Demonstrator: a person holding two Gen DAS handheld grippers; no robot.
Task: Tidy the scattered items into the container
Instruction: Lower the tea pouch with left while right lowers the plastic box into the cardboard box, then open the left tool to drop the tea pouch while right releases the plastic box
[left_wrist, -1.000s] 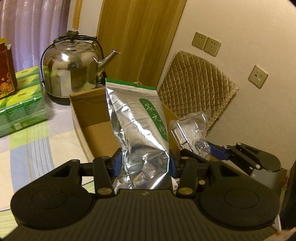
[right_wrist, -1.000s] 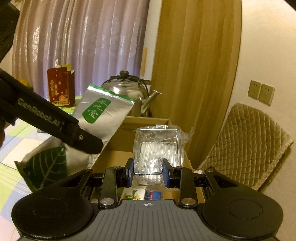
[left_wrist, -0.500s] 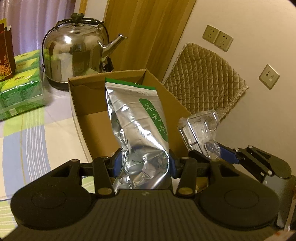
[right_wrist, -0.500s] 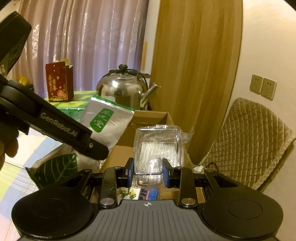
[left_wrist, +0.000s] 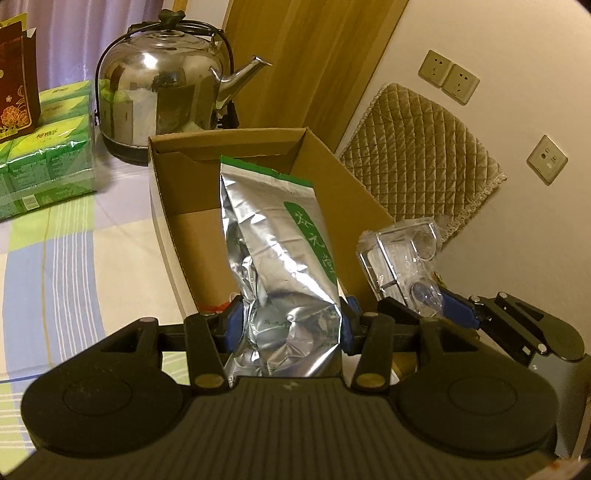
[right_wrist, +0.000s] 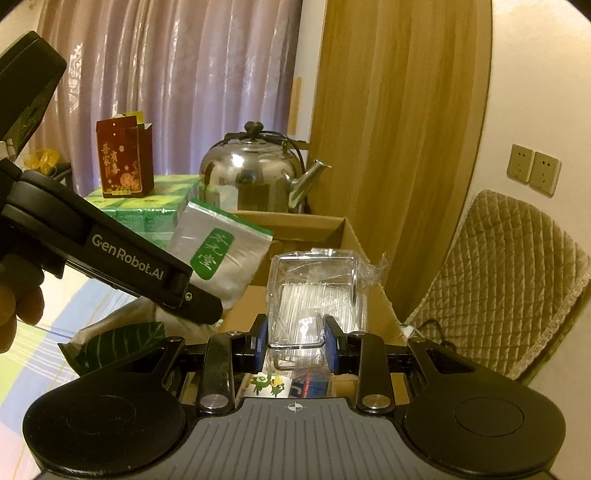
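My left gripper (left_wrist: 291, 326) is shut on a silver foil pouch (left_wrist: 280, 258) with a green label, held upright over the near end of an open cardboard box (left_wrist: 325, 177). In the right wrist view the same pouch (right_wrist: 221, 258) tilts above the box (right_wrist: 317, 225), gripped by the left gripper (right_wrist: 192, 295). My right gripper (right_wrist: 295, 349) is shut on a clear plastic box (right_wrist: 317, 291) of thin white sticks, also above the cardboard box. That clear box (left_wrist: 402, 258) shows at the right of the left wrist view. A few small packets lie on the box floor under the right gripper.
A steel kettle (left_wrist: 166, 85) stands behind the cardboard box. Green tissue packs (left_wrist: 44, 155) and a dark red carton (left_wrist: 14, 77) sit at the far left. A leaf-print bag (right_wrist: 110, 343) lies beside the box. A quilted chair back (left_wrist: 417, 158) and a wall are to the right.
Both grippers have moved forward and tipped down over the cardboard box, so more of its inside shows. Each keeps its hold on its item.
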